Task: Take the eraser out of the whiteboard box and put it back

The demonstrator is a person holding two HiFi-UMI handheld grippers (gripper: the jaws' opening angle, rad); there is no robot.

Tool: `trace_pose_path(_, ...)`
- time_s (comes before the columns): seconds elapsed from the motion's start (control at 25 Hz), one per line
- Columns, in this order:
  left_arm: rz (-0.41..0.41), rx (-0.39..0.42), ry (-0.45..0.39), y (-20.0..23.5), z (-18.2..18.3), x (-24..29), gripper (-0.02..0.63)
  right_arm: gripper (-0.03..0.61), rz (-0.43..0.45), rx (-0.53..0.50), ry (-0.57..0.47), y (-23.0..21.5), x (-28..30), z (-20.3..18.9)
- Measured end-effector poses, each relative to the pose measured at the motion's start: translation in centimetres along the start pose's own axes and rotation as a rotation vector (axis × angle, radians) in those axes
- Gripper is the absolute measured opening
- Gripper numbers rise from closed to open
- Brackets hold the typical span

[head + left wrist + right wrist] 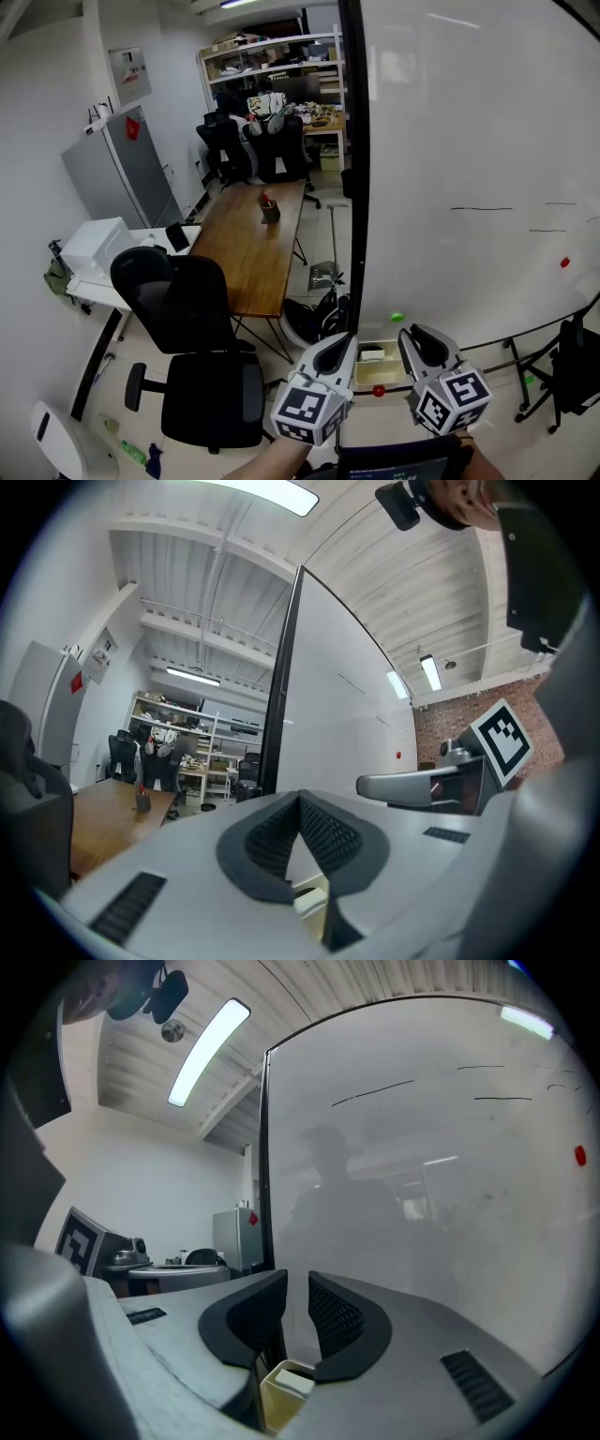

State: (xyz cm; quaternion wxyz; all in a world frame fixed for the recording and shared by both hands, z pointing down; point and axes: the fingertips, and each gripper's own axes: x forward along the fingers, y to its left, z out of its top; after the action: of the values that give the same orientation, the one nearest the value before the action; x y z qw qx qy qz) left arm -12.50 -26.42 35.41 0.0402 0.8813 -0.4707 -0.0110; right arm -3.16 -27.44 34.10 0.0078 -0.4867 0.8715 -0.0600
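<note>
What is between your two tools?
A pale box with the white eraser inside lies between the left tool and the right tool. The head view shows it.

Three views, all toward whiteboard box

Box at lower left corner of whiteboard, eraser in it; table left of whiteboard; chair at table's near end.

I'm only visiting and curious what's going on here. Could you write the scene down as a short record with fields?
place: office with a whiteboard
box: at the whiteboard's lower edge, eraser inside
left hand-held gripper: jaws together, empty
right hand-held gripper: jaws slightly apart, empty
aim: both point toward the box
</note>
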Motion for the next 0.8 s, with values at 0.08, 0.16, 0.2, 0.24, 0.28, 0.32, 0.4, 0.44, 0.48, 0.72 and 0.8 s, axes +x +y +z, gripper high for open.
trace_pose_path(0.08, 0.009, -0.002, -0.001, 0.9, 0.0, -0.3, 0.009, 0.095, -0.003, -0.008, 0.006, 0.4, 0.7, -0.3)
trace_pose_path(0.16, 0.014, -0.005, -0.001, 1.5, -0.2, -0.6, 0.009, 0.106, -0.004, -0.016, 0.028, 0.8, 1.5, -1.2)
trace_pose_path(0.2, 0.016, -0.007, 0.002, 1.9, -0.5, -0.9, 0.009, 0.134, -0.004, -0.013, 0.048, 1.0, 2.0, -2.1)
trace_pose_path(0.24, 0.019, -0.01, 0.007, 2.2, -0.8, -1.1, 0.009, 0.164, -0.007, -0.005, 0.072, 1.1, 2.5, -3.0)
trace_pose_path(0.28, 0.024, -0.013, 0.013, 2.5, -1.1, -1.2, 0.009, 0.183, -0.014, 0.004, 0.097, 1.0, 2.9, -4.1)
trace_pose_path(0.32, 0.03, -0.016, 0.019, 2.8, -1.5, -1.3, 0.009, 0.184, -0.024, 0.012, 0.122, 0.9, 3.4, -5.2)
trace_pose_path(0.4, 0.042, -0.021, 0.033, 3.5, -2.3, -1.5, 0.009, 0.197, -0.044, 0.021, 0.176, 0.6, 4.2, -7.3)
trace_pose_path(0.44, 0.047, -0.024, 0.042, 3.8, -2.9, -1.5, 0.009, 0.217, -0.053, 0.024, 0.202, 0.5, 4.7, -8.4)
trace_pose_path(0.48, 0.052, -0.027, 0.051, 4.2, -3.5, -1.5, 0.009, 0.22, -0.062, 0.026, 0.227, 0.4, 5.1, -9.4)
trace_pose_path(0.72, 0.068, -0.074, 0.119, 6.2, -7.5, -1.3, 0.009, 0.284, -0.112, 0.046, 0.352, 0.3, 7.0, -14.6)
trace_pose_path(0.8, 0.079, -0.083, 0.138, 7.1, -8.7, -1.1, 0.009, 0.301, -0.12, 0.046, 0.384, 0.4, 7.7, -15.8)
